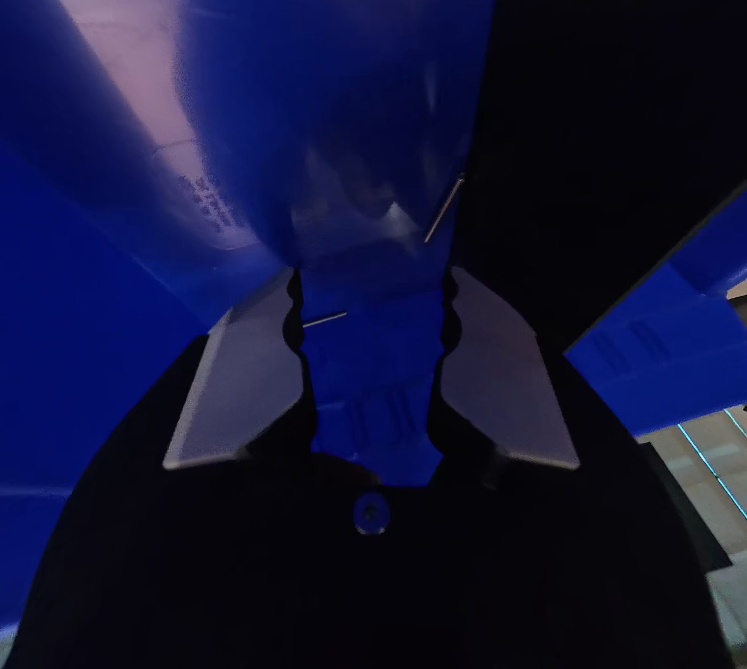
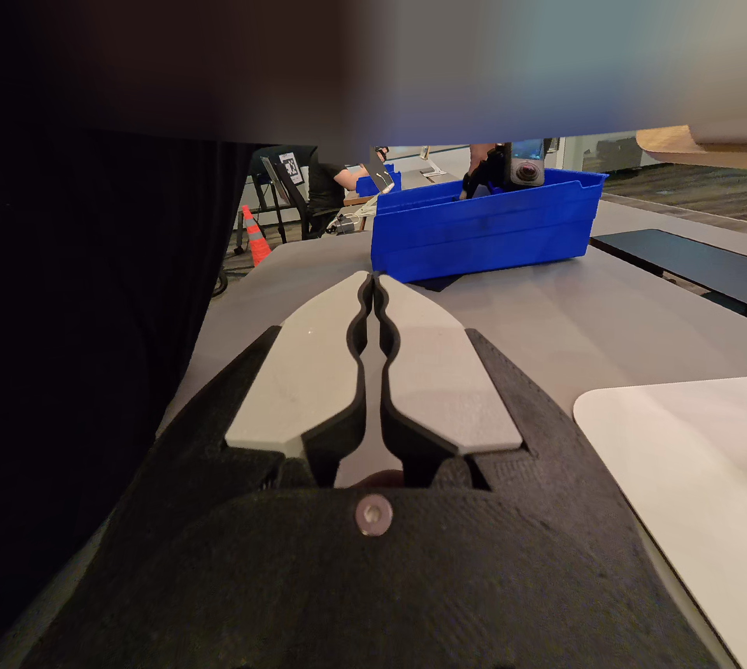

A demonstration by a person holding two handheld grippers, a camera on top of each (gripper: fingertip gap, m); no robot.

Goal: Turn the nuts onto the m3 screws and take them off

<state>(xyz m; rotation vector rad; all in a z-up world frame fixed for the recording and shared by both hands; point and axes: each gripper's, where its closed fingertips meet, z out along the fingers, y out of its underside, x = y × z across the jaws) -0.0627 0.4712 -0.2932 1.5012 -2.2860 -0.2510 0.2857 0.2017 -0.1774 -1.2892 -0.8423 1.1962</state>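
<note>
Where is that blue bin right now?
In the right wrist view the bin sits on the grey table, just beyond the shut right gripper; the left gripper reaches into it.

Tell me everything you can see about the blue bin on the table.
The blue bin is an open-topped rectangular tub, apparently moulded plastic, with a stepped rim and ribbed side. It sits upright on the grey table, over the corner of a dark flat sheet. The left gripper reaches down into it; from inside, that gripper is open between glossy blue walls, with two thin metal pins nearby. The right gripper rests shut, apart from the bin.
</note>
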